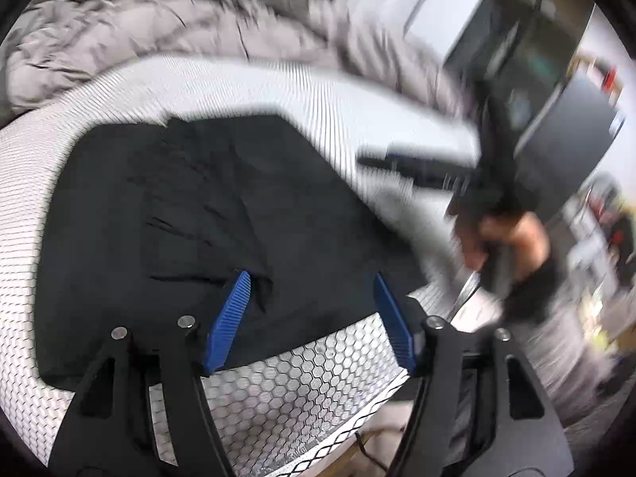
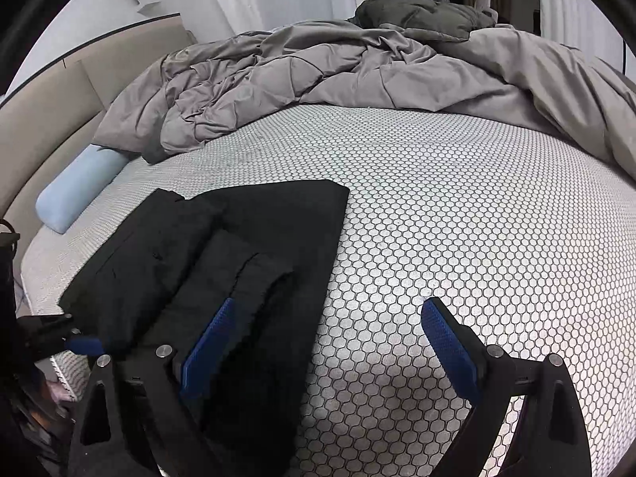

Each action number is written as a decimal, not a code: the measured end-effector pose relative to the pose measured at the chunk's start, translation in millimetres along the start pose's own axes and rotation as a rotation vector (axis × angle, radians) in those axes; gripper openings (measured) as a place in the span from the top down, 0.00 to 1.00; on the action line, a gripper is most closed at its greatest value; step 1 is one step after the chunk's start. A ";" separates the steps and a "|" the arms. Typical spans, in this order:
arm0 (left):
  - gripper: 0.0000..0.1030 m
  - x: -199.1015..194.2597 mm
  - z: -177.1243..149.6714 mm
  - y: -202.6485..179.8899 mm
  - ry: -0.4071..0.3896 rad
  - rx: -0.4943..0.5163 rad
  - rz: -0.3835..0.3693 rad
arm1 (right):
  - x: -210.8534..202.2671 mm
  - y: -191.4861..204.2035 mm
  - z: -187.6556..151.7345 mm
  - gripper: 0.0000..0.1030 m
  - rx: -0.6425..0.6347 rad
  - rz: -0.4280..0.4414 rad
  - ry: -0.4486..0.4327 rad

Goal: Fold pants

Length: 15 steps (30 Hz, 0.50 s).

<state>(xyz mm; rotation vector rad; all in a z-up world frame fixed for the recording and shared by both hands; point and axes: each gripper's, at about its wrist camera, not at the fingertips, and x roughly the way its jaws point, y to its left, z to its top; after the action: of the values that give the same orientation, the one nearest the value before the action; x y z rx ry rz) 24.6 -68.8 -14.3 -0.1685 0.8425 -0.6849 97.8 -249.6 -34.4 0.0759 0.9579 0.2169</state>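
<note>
Black pants [image 2: 222, 262] lie folded in layers on the white honeycomb-patterned mattress [image 2: 457, 238]; they also show in the blurred left wrist view [image 1: 190, 218]. My right gripper [image 2: 326, 318] is open and empty, its left finger over the pants' near right edge, its right finger over bare mattress. My left gripper [image 1: 310, 290] is open and empty just above the pants' near edge. It also appears at the far left of the right wrist view [image 2: 75, 344]. The right gripper, held by a hand [image 1: 505, 238], shows blurred at the right of the left wrist view.
A crumpled grey duvet [image 2: 357, 79] covers the far side of the bed. A light blue bolster pillow [image 2: 79, 190] lies by the beige headboard [image 2: 51, 119] at left. The mattress edge [image 1: 318, 417] runs just below my left gripper. A dark screen [image 1: 536, 39] stands at right.
</note>
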 end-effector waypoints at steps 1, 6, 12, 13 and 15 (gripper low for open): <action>0.31 -12.0 2.5 5.5 -0.037 -0.021 -0.008 | -0.9 0.8 0.7 0.07 0.003 0.016 -0.001; 0.28 -45.0 23.9 39.3 -0.160 -0.060 0.063 | -5.1 23.6 4.3 0.08 -0.005 0.144 -0.006; 0.27 -34.8 18.5 113.6 -0.129 -0.203 0.361 | 7.6 105.2 2.1 0.08 -0.214 0.229 0.021; 0.27 -26.6 17.0 121.8 -0.091 -0.205 0.390 | 12.2 117.9 0.6 0.08 -0.246 0.231 0.031; 0.27 -3.7 8.0 141.4 0.004 -0.207 0.438 | 25.1 149.5 -7.0 0.08 -0.330 0.235 0.058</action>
<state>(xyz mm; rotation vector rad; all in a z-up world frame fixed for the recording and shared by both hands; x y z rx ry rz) 98.2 42.1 -62.7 -0.1618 0.9159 -0.1874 83.6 -98.5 -34.6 -0.1226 0.9590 0.5934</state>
